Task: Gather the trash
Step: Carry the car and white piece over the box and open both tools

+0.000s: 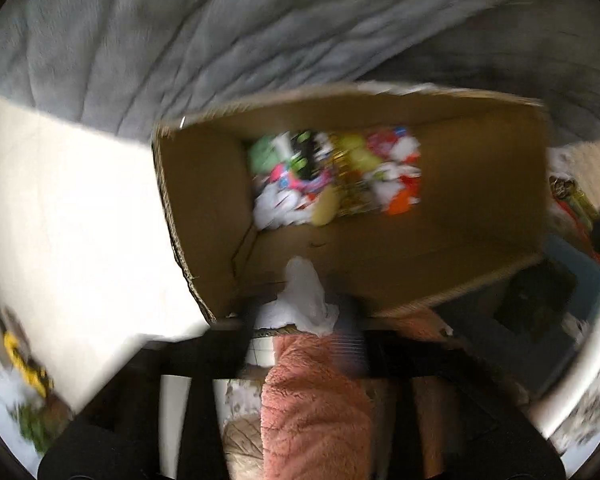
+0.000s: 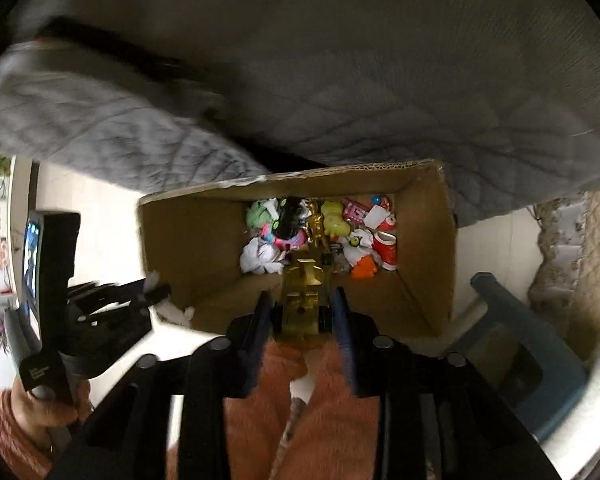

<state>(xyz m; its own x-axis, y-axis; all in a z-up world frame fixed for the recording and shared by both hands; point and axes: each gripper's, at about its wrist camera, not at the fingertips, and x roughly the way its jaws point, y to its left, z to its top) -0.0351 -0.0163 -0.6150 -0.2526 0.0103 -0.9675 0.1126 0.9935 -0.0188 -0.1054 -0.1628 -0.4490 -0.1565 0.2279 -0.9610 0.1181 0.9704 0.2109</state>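
An open cardboard box [image 1: 204,184] [image 2: 188,240] stands on the floor, its bottom covered with colourful trash [image 1: 336,176] [image 2: 320,232]. My left gripper [image 1: 302,320] points down over the box's near edge. Its jaws stand apart around a crumpled white tissue [image 1: 306,296], and the blurred picture shows no pad pressing it. In the right wrist view my left gripper [image 2: 160,304] is at the box's left corner, with the tissue [image 2: 178,314] at its tips. My right gripper [image 2: 302,312] is open over the near wall, with a gold wrapper [image 2: 304,300] loose between its fingers.
A grey quilted cover [image 1: 180,40] [image 2: 340,80] hangs behind the box. Pale floor [image 1: 80,220] lies to the left. A blue stool [image 2: 520,340] stands to the right. More wrappers [image 1: 572,200] lie outside the box's right wall. A person's pink fleece sleeve [image 1: 316,408] fills the lower middle.
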